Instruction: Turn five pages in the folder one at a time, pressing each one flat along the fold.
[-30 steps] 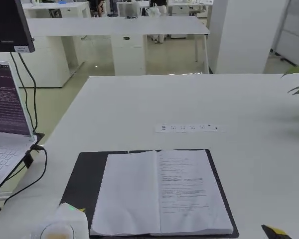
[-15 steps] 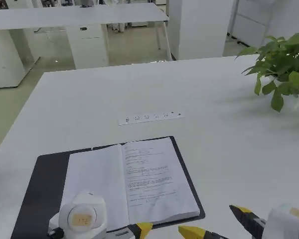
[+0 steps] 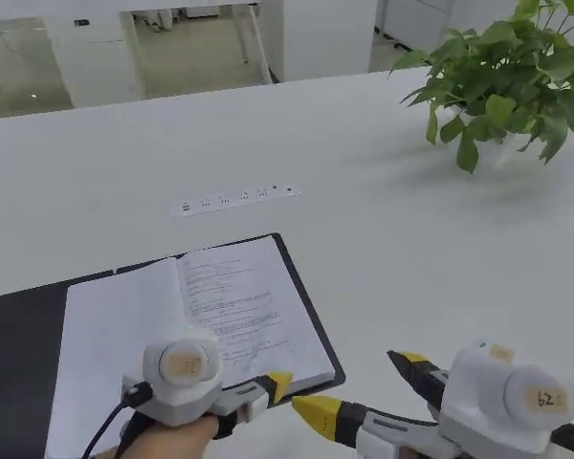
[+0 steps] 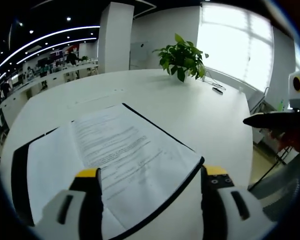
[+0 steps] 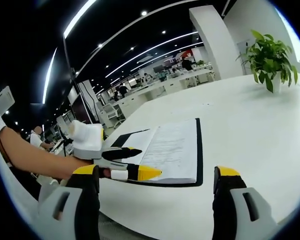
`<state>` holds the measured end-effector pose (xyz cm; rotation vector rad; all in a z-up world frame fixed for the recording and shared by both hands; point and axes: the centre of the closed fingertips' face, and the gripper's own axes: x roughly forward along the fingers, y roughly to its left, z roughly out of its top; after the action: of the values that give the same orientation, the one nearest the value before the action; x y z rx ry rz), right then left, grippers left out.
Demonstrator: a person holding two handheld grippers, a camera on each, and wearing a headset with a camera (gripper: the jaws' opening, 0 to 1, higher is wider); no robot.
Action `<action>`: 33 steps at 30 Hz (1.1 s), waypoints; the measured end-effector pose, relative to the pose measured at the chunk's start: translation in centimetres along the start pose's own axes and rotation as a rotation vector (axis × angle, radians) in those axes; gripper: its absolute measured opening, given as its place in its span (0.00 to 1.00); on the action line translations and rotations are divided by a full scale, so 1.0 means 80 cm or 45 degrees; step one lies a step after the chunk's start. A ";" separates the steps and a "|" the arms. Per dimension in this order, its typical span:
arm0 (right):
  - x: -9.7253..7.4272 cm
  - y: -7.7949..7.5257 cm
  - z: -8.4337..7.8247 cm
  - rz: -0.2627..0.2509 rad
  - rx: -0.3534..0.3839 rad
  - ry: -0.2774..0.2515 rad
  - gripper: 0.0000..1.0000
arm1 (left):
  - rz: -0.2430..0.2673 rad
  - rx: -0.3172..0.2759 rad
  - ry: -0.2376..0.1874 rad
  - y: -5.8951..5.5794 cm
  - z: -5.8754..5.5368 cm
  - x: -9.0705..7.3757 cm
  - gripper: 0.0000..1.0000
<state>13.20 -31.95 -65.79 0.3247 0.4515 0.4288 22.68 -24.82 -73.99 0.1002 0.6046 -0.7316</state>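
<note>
head view / folder: folder [image 3: 19, 349] lies open on the white surface [image 3: 411, 239], near edge, left of centre. Blank page [image 3: 115, 335] on its left, printed page [image 3: 239, 301] on its right, both flat.
head view / left tool: left tool [image 3: 268, 392] sits low at the folder's near right corner, one yellow tip over the page edge. Spread is hard to read from here.
head view / right tool: right tool [image 3: 361, 387] is off the folder to the right, over bare surface, jaws apart, nothing between them.
head view / background: plant [image 3: 502, 86] and socket strip [image 3: 234, 201] are well apart from the work.
left gripper view / aim: jaws wide apart, empty, bracketing the printed page's near right corner. Looks lined up to pick that corner for a turn.
left gripper view / other tool: right tool comes in at the right edge, clear of the paper.
right gripper view / state: own jaws apart, empty. The folder lies ahead and the left tool's two tips are spread at its near edge.
right gripper view / why: probably held aside so the page can swing, free to press the fold afterwards.
progress: pages turned so far, can't tell.
</note>
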 end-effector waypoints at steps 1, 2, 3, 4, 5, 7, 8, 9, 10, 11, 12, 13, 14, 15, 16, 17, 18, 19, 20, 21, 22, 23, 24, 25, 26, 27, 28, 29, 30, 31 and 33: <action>0.000 0.000 0.001 -0.002 0.003 -0.003 0.94 | -0.001 -0.002 -0.001 -0.001 0.000 0.003 0.80; -0.001 0.000 0.002 -0.003 0.003 -0.006 0.94 | 0.001 -0.005 -0.002 -0.001 0.000 0.006 0.79; -0.001 0.000 0.002 -0.006 0.006 -0.010 0.94 | 0.001 -0.011 -0.003 -0.001 -0.001 0.009 0.78; -0.001 0.000 0.003 -0.008 0.007 -0.010 0.94 | 0.004 -0.016 0.003 -0.002 -0.002 0.014 0.77; -0.001 0.001 0.004 -0.007 0.009 -0.017 0.94 | 0.016 -0.015 0.008 -0.001 -0.004 0.019 0.77; -0.001 0.001 0.004 -0.011 0.009 -0.016 0.93 | 0.030 -0.021 0.012 0.002 -0.007 0.024 0.76; -0.001 0.000 0.004 -0.014 0.011 -0.015 0.94 | 0.039 -0.025 0.014 0.003 -0.008 0.027 0.74; -0.001 0.001 0.003 -0.012 0.013 -0.015 0.93 | 0.042 -0.031 0.016 0.003 -0.009 0.030 0.74; -0.002 0.000 0.002 -0.015 0.017 -0.014 0.93 | 0.060 -0.027 0.011 0.005 -0.009 0.033 0.74; -0.002 0.000 0.001 -0.017 0.019 -0.009 0.93 | 0.061 -0.017 0.010 0.005 -0.010 0.035 0.73; -0.002 0.000 0.001 -0.016 0.019 -0.008 0.93 | 0.071 -0.005 0.018 0.006 -0.012 0.037 0.71; -0.002 0.001 0.001 -0.015 0.019 -0.010 0.93 | 0.087 0.020 0.032 0.008 -0.016 0.039 0.68; -0.002 0.000 0.000 -0.016 0.019 -0.008 0.93 | 0.118 0.049 0.053 0.013 -0.022 0.041 0.65; -0.001 0.001 0.000 -0.015 0.020 -0.007 0.93 | 0.123 0.066 0.076 0.015 -0.029 0.043 0.60; -0.001 0.000 0.000 -0.015 0.018 -0.006 0.92 | 0.136 0.070 0.124 0.016 -0.040 0.042 0.55; -0.001 0.000 0.001 -0.018 0.017 -0.010 0.92 | 0.134 0.110 0.061 0.014 -0.032 0.044 0.55; -0.001 0.000 0.000 -0.019 0.018 -0.008 0.92 | 0.137 0.100 0.058 0.014 -0.032 0.043 0.55; -0.001 -0.001 0.000 -0.018 0.019 -0.004 0.92 | 0.135 0.097 0.046 0.014 -0.032 0.043 0.54; -0.001 -0.001 0.000 -0.018 0.019 -0.005 0.92 | 0.134 0.100 0.039 0.014 -0.032 0.043 0.54; -0.001 -0.001 -0.001 -0.019 0.019 -0.004 0.92 | 0.132 0.094 0.027 0.016 -0.032 0.043 0.54; -0.001 -0.001 -0.001 -0.020 0.018 -0.003 0.92 | 0.134 0.097 0.019 0.017 -0.033 0.043 0.53; -0.001 -0.002 -0.001 -0.021 0.019 -0.003 0.92 | 0.126 0.098 0.012 0.016 -0.033 0.043 0.52; -0.001 -0.002 0.000 -0.021 0.022 -0.005 0.92 | 0.127 0.098 0.004 0.016 -0.032 0.043 0.51; -0.001 -0.002 0.000 -0.020 0.023 -0.007 0.92 | 0.120 0.100 0.000 0.015 -0.032 0.043 0.49; -0.001 -0.002 0.000 -0.020 0.023 -0.007 0.92 | 0.115 0.098 -0.002 0.013 -0.032 0.043 0.46; -0.001 -0.002 0.000 -0.024 0.023 -0.006 0.92 | 0.106 0.100 -0.004 0.011 -0.033 0.044 0.41; -0.001 -0.002 0.000 -0.025 0.023 -0.006 0.91 | 0.097 0.103 -0.011 0.008 -0.033 0.044 0.37; -0.001 -0.002 -0.001 -0.023 0.025 -0.004 0.91 | 0.098 0.106 -0.017 0.008 -0.033 0.044 0.36; -0.001 -0.002 -0.001 -0.023 0.024 -0.004 0.91 | 0.098 0.104 -0.026 0.008 -0.033 0.044 0.36; -0.001 -0.002 -0.001 -0.024 0.022 -0.005 0.91 | 0.097 0.100 -0.026 0.008 -0.033 0.045 0.35; -0.001 -0.002 -0.001 -0.022 0.022 -0.002 0.91 | 0.095 0.100 -0.029 0.008 -0.033 0.045 0.34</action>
<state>13.13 -32.08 -65.89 0.3378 0.4561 0.4077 23.95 -25.71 -78.20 0.1858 0.5478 -0.6835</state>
